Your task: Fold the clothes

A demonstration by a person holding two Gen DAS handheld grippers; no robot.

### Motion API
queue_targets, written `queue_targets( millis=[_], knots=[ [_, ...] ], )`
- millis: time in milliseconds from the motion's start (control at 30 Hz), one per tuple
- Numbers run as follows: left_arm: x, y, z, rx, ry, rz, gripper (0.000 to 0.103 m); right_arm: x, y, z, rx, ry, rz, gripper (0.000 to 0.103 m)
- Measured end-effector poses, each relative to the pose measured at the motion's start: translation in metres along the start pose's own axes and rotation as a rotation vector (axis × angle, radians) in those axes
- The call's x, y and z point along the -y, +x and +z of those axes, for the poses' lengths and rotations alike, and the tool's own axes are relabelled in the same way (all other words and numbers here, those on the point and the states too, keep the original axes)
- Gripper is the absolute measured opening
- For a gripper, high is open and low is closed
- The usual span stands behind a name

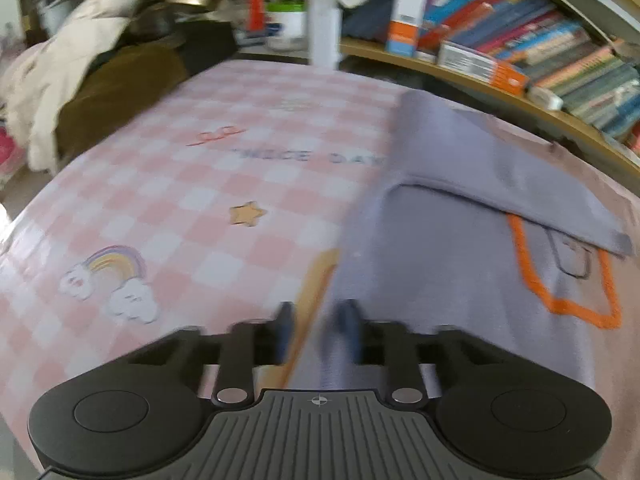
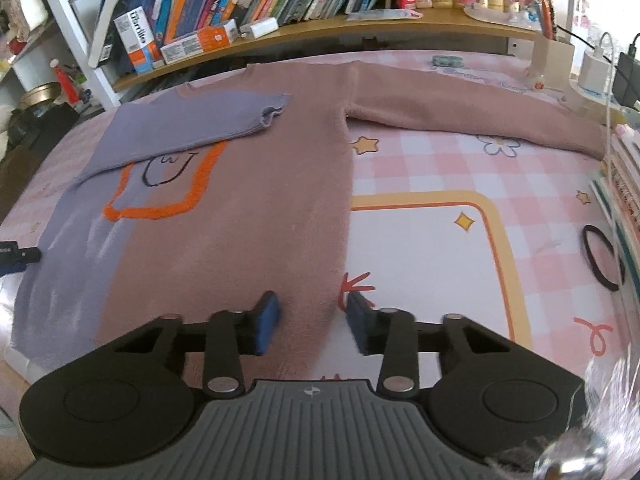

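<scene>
A sweater (image 2: 240, 220), dusty pink with a lilac left side and an orange outline, lies flat on the pink checked mat (image 2: 420, 248). Its lilac sleeve (image 2: 192, 120) is folded across the chest, and the pink sleeve (image 2: 460, 100) stretches out to the right. My right gripper (image 2: 312, 316) is open at the hem's right corner, one pad over the fabric and the other over the mat. In the blurred left wrist view my left gripper (image 1: 316, 320) has its fingers close together on the lilac left edge of the sweater (image 1: 440, 280). One of its fingers (image 2: 16, 256) shows in the right wrist view.
A low shelf of books (image 2: 280, 36) runs along the far edge. A black hair tie (image 2: 600, 258) and a stack of books (image 2: 624, 184) sit at the right. White chargers (image 2: 592, 68) stand at the back right. A pile of clothes (image 1: 72, 80) lies beyond the mat's left end.
</scene>
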State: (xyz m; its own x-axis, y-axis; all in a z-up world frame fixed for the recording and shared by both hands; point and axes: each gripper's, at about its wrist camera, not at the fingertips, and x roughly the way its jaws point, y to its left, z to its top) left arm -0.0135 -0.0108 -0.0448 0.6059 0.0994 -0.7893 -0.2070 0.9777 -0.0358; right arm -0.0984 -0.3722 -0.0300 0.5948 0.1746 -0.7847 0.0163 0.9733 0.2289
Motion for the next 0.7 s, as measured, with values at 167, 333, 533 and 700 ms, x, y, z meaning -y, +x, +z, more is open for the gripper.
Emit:
queue_targets(
  millis=[167,333,533,700],
  knots=[
    [0.028,-0.019,0.003,0.054,0.097,-0.077,0.004,0.0,-0.002,0.0,0.011,0.0,0.007,0.02],
    [0.04,-0.022,0.005,0.065,0.163,-0.061,0.005,0.001,-0.001,-0.001,0.012,0.001,0.01,0.02],
    [0.025,-0.019,0.002,0.052,0.123,-0.029,0.006,0.003,-0.002,-0.001,0.014,0.009,0.017,0.02],
    [0.018,-0.024,0.004,0.075,0.097,-0.013,0.012,0.003,-0.002,-0.001,0.015,0.003,0.016,0.02]
  ],
)
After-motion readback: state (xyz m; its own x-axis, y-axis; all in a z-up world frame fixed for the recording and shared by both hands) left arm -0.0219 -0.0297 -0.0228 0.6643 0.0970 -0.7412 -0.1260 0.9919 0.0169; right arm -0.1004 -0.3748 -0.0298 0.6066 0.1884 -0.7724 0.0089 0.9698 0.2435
